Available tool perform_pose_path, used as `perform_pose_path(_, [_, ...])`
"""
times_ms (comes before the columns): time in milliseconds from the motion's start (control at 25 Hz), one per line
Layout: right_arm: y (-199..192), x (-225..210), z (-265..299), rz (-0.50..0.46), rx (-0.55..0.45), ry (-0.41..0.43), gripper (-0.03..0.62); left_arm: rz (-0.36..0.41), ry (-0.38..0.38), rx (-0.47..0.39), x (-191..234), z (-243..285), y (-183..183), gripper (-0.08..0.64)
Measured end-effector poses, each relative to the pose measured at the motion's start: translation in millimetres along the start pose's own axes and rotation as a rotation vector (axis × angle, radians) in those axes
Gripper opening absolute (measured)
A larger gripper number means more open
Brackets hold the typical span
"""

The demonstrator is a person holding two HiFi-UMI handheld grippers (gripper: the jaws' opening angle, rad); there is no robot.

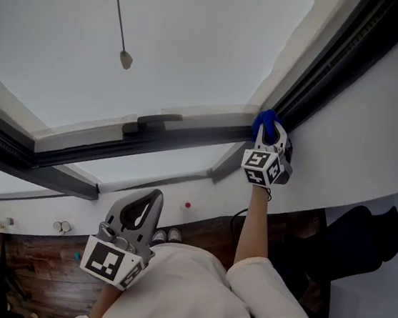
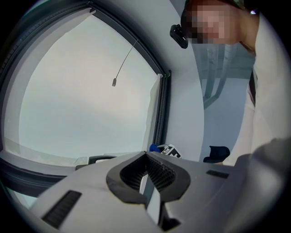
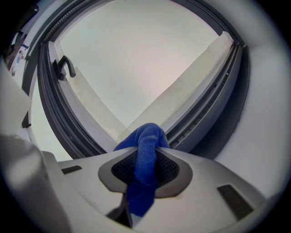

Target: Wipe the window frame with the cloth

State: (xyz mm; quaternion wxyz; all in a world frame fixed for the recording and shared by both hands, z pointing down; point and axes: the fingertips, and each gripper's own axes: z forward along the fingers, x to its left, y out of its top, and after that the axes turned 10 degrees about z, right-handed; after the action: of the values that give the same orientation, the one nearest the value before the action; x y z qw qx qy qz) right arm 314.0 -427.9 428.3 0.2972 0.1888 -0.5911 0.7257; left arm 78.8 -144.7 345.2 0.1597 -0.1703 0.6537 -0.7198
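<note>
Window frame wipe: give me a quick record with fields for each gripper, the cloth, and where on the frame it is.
right gripper: jaws shut on the blue cloth, arm raised to the window
left gripper: jaws together, nothing in them, held low and away from the window
cloth position: at the corner of the dark window frame, apparently touching it
window handle: on the frame's rail, left of the cloth, untouched

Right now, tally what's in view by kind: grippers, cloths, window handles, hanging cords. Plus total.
grey two-jaw grippers: 2 (left gripper, right gripper)
blue fabric cloth: 1
dark window handle: 1
thin hanging cord with end weight: 1
total: 5
</note>
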Motion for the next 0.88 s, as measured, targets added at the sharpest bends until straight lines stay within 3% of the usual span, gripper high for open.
perform_pose_path(640, [-38.7,32.0,9.9,0.047,0.079,0.084,0.095,-0.045,-0.011,0.035,-14.8,5.7,-14.3,0.009])
perform_pose_path(880, [-46.5,39.6,11.7,0.110,0.082,0.139,0.095,-0.046,-0.013,0.029,-27.3,8.6,-14.7,0.009])
